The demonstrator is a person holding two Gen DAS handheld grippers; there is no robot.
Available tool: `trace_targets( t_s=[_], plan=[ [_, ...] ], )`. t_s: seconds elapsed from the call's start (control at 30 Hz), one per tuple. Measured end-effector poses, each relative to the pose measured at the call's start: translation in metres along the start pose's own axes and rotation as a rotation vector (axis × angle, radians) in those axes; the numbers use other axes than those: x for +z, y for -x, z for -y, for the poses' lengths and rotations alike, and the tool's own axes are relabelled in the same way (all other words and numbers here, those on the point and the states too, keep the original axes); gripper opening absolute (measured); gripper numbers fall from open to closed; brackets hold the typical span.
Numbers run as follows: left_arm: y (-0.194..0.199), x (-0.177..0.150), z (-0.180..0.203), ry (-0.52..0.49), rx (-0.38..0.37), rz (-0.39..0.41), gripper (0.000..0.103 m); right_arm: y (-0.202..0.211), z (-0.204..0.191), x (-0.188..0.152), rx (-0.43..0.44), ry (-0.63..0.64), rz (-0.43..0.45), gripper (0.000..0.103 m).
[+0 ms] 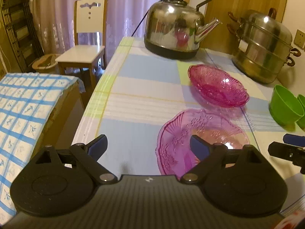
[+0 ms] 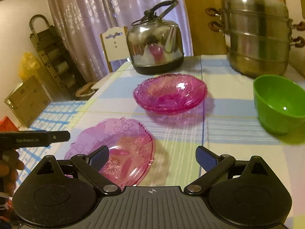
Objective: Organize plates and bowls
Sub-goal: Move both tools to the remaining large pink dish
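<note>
Both grippers hung spread and empty; the light plate (image 1: 202, 141) lay nearest, right of the left gripper (image 1: 148, 147) and left of the right gripper (image 2: 152, 156).

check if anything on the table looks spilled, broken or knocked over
Nothing stands out. The light pink glass plate, the darker pink glass bowl and the green bowl all sit upright on the tablecloth, with no spill or cracks visible. The kettle and steamer pot stand straight.
</note>
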State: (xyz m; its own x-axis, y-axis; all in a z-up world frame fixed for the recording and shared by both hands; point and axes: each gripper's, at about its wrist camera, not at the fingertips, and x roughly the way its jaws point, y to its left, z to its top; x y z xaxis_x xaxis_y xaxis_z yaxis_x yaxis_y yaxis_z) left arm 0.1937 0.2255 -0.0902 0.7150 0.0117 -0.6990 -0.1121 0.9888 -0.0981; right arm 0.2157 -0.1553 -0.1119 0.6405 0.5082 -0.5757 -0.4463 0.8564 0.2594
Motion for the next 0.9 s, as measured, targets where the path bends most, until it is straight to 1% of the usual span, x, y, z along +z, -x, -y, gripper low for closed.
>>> trace_targets(
  t_s=[0.03, 0.07, 0.1, 0.13, 0.2, 0.3, 0.33, 0.37, 0.4, 0.43, 0.5, 0.63, 0.7, 0.9],
  plan=[
    [-0.002, -0.001, -0.001, 0.003, -0.007, -0.004, 0.090, -0.002, -0.001, -0.001, -0.004, -0.003, -0.004, 0.093],
    [-0.005, -0.001, -0.002, 0.007, -0.014, -0.015, 0.089, -0.004, -0.001, -0.002, -0.006, -0.005, -0.011, 0.089],
    [-0.008, -0.001, -0.003, 0.008, -0.022, -0.026, 0.086, -0.008, -0.001, -0.002, -0.005, -0.008, -0.022, 0.086],
    [-0.010, 0.000, -0.003, 0.006, -0.029, -0.031, 0.085, -0.011, -0.001, -0.003, -0.005, -0.012, -0.031, 0.084],
    [-0.012, -0.002, -0.002, 0.001, -0.035, -0.037, 0.084, -0.017, -0.002, -0.004, -0.011, -0.019, -0.048, 0.077],
    [-0.016, -0.002, -0.003, -0.006, -0.046, -0.056, 0.076, -0.023, -0.002, -0.006, -0.001, -0.035, -0.076, 0.072],
    [-0.017, -0.002, -0.002, -0.009, -0.049, -0.059, 0.071, -0.025, -0.002, -0.006, 0.004, -0.041, -0.086, 0.070],
    [-0.018, -0.002, -0.002, -0.011, -0.051, -0.064, 0.069, -0.026, -0.002, -0.007, 0.005, -0.044, -0.092, 0.067],
    [-0.019, -0.003, -0.002, -0.012, -0.055, -0.069, 0.063, -0.028, -0.002, -0.007, 0.006, -0.044, -0.099, 0.062],
    [-0.021, -0.003, -0.002, -0.010, -0.058, -0.075, 0.059, -0.031, -0.002, -0.008, 0.005, -0.045, -0.110, 0.059],
    [-0.023, -0.003, -0.001, -0.005, -0.072, -0.084, 0.053, -0.034, -0.002, -0.009, 0.008, -0.055, -0.127, 0.052],
    [-0.027, -0.003, 0.001, -0.006, -0.085, -0.095, 0.043, -0.036, -0.001, -0.011, -0.001, -0.063, -0.136, 0.048],
    [-0.027, -0.003, 0.001, -0.002, -0.092, -0.097, 0.039, -0.036, -0.001, -0.010, -0.001, -0.066, -0.135, 0.045],
    [-0.031, -0.003, 0.003, 0.000, -0.104, -0.112, 0.032, -0.036, 0.000, -0.009, -0.021, -0.071, -0.140, 0.039]
  ],
)
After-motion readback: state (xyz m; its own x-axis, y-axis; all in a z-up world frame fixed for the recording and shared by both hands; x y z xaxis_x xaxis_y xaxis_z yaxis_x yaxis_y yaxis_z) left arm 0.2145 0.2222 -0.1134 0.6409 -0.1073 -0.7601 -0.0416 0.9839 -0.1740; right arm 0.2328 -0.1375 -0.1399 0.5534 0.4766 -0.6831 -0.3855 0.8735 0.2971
